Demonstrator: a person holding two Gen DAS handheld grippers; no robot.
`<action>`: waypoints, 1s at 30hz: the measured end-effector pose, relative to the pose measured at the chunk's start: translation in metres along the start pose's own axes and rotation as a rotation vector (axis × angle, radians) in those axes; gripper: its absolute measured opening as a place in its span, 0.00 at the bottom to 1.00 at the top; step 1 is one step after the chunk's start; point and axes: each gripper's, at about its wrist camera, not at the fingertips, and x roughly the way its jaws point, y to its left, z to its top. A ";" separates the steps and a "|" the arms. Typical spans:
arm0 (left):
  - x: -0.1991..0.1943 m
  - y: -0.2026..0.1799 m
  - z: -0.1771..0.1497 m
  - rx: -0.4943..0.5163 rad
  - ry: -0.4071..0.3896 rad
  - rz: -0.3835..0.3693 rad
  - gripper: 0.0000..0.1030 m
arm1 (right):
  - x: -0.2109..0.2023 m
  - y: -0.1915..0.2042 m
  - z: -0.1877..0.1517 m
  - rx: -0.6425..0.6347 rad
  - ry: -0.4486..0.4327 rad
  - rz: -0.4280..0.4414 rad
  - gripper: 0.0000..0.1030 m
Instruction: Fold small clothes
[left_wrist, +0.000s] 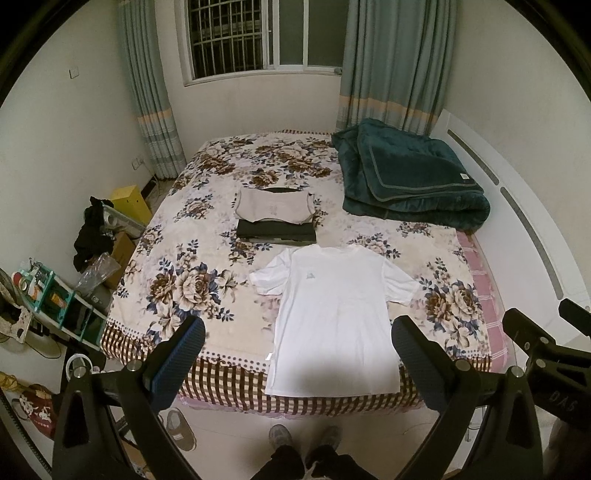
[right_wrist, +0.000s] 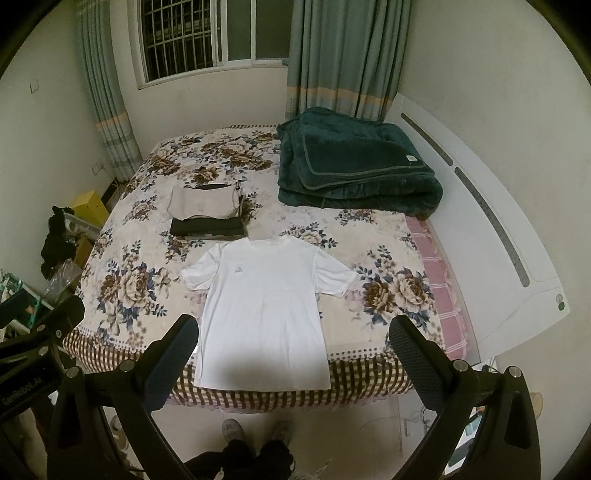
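Left wrist view: my left gripper hangs with jaws wide apart, holding nothing, white T-shirt flat on the floral bed at twelve o'clock. Right wrist view: my right gripper likewise spread, T-shirt at eleven, folded clothes beyond.

White short-sleeved T-shirt lies flat, face up, unfolded on the floral bed, collar away from the foot edge, hem overhanging that edge, sleeves spread. Small grey print on chest. Just beyond the collar: folded beige garment resting partly on a folded dark garment.
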 end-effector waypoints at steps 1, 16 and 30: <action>0.000 0.000 0.001 -0.001 -0.001 -0.001 1.00 | 0.000 0.000 0.000 0.000 -0.001 0.000 1.00; 0.001 -0.003 0.001 -0.003 -0.003 -0.006 1.00 | -0.005 -0.009 0.011 0.001 -0.005 0.003 1.00; 0.107 -0.010 0.018 0.035 -0.126 0.137 1.00 | 0.135 -0.077 -0.012 0.262 0.136 -0.032 1.00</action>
